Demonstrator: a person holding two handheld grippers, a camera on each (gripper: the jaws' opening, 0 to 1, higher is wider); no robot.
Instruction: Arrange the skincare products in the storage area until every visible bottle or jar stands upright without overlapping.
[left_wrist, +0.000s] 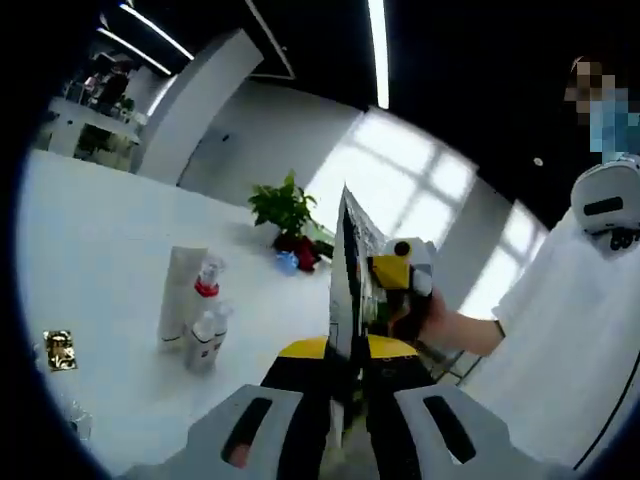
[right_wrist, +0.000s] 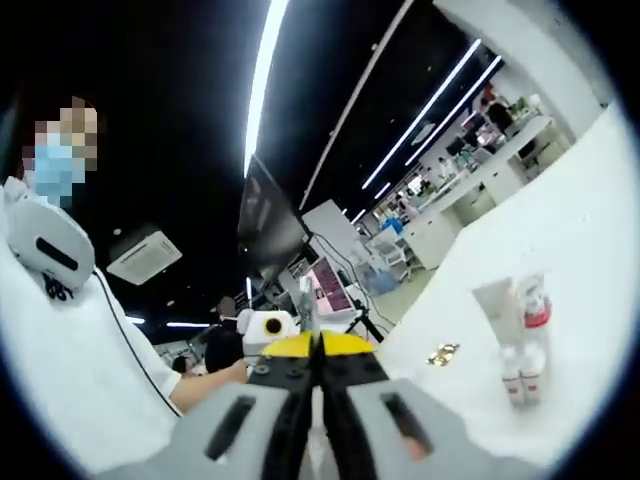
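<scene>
Tools raised off desk, bottles grouped upright

White desk (left_wrist: 110, 240) carries a tight cluster: tall white tube (left_wrist: 181, 296), red-collared spray bottle (left_wrist: 207, 290), small white bottle (left_wrist: 206, 340), all upright, touching or nearly so, well in from the edges. Gold-lidded jar (left_wrist: 59, 350) sits apart nearer a desk edge. Potted plant (left_wrist: 285, 212) at the far edge. Left tool (left_wrist: 343, 400) jaws pressed together, nothing held; right tool (right_wrist: 318, 400) likewise closed, empty. Open office, ceiling strip lights (right_wrist: 262, 75), bright windows (left_wrist: 400, 180).
</scene>
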